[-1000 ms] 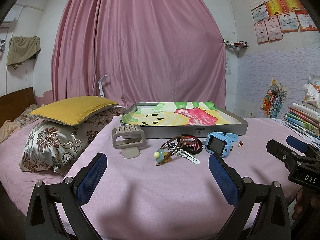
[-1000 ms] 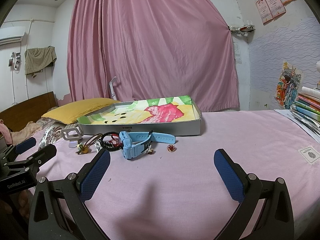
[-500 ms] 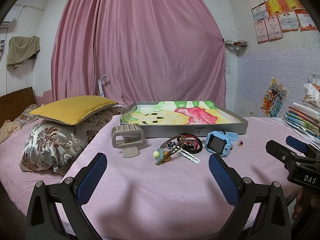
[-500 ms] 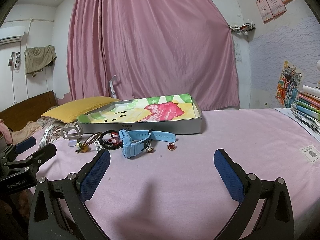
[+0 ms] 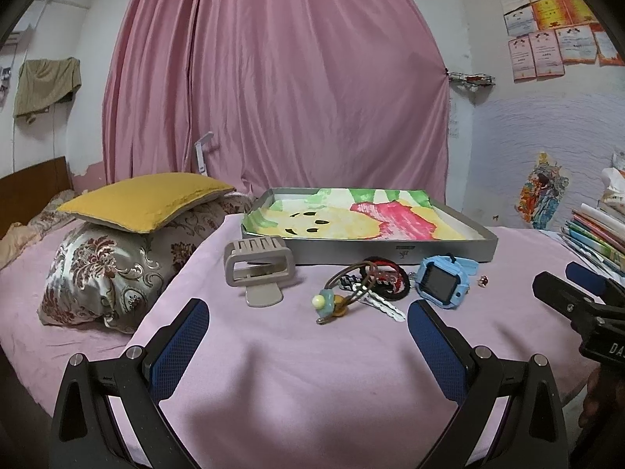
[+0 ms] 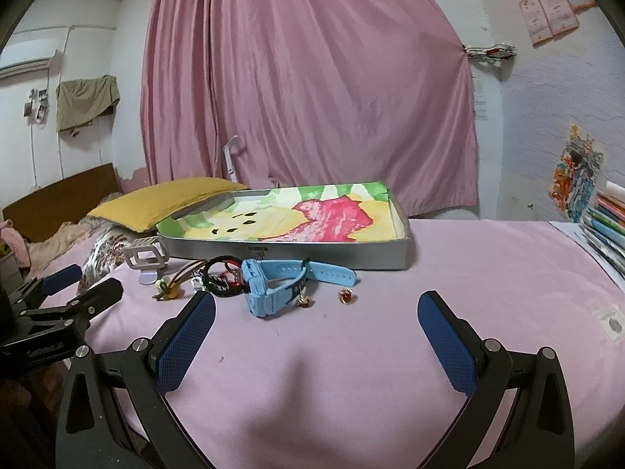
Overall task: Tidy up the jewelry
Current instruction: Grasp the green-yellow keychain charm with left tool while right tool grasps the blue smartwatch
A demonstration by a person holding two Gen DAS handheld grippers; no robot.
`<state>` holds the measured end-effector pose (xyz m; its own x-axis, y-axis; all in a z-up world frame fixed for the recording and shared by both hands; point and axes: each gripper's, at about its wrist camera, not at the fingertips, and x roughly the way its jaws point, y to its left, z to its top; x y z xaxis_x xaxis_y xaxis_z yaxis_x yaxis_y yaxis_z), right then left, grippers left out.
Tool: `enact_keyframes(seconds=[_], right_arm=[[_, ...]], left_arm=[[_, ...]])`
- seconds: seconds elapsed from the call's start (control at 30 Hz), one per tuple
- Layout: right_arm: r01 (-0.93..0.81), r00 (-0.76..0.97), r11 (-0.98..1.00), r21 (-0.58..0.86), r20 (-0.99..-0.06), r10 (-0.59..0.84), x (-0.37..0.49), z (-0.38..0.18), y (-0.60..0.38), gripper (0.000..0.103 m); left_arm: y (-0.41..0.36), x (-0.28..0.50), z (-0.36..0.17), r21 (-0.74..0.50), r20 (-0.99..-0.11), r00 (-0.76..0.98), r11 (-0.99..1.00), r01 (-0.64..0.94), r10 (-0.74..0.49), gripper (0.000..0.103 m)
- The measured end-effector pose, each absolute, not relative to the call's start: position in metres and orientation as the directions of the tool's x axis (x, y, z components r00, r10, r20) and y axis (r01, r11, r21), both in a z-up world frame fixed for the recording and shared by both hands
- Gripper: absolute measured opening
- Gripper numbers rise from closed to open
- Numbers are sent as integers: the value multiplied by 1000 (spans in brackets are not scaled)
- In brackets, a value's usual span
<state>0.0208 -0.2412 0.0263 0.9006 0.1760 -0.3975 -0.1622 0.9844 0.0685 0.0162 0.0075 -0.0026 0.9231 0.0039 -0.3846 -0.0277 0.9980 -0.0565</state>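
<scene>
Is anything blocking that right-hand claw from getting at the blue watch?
Nothing visible does. The right gripper is open over bare pink sheet, and the blue watch lies just ahead, left of centre. Hair ties touch its far left side; a small charm sits by its right.

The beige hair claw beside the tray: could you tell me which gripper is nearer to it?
Left. The left gripper sits just short of the hair claw; the right gripper is farther off, near the blue watch.

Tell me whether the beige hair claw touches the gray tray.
Cannot tell. In the left wrist view the hair claw overlaps the tray front wall; neither view shows a gap or contact plainly.
</scene>
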Motion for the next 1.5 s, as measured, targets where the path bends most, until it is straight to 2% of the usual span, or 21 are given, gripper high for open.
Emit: enact_keyframes(seconds=[0.2,0.37,0.47,0.6,0.67,0.87,1.07,1.17,1.2,1.33,1.5], right_arm=[[-203,846,973,107,-482,229,49,30,-237,102],[-243,796,960,140,-537,280,73,24,-233,101],[-279,759,951,137,-575,305,87,20,-224,95],[-321,697,935,149,-631,340,107,17,-213,76],[-345,661,926,150,-662,354,120,14,-206,72],[-369,592,918,147,-724,354,143,5,-196,72],[-391,558,912,125,-756,343,154,0,-183,71],[-399,554,911,107,-763,332,155,0,-178,65],[-400,556,910,108,-761,334,154,1,-178,58],[-405,560,908,104,-757,336,152,3,-179,53],[-450,555,887,103,-746,368,143,6,-175,31]], left_arm=[[15,44,0,-80,-473,880,997,4,-41,102],[25,68,-8,-156,-560,821,987,27,-111,102],[26,81,-13,-185,-600,788,982,32,-139,90],[26,96,-19,-220,-641,746,974,48,-181,77],[25,101,-21,-239,-656,724,968,69,-213,72],[19,112,-21,-241,-681,690,965,107,-247,57],[21,121,-18,-239,-699,669,964,112,-251,46],[23,125,-17,-246,-703,663,963,110,-256,34],[24,126,-18,-253,-705,659,961,110,-261,30],[24,124,-18,-265,-700,660,958,113,-272,26],[19,119,-17,-279,-685,666,950,137,-297,26]])
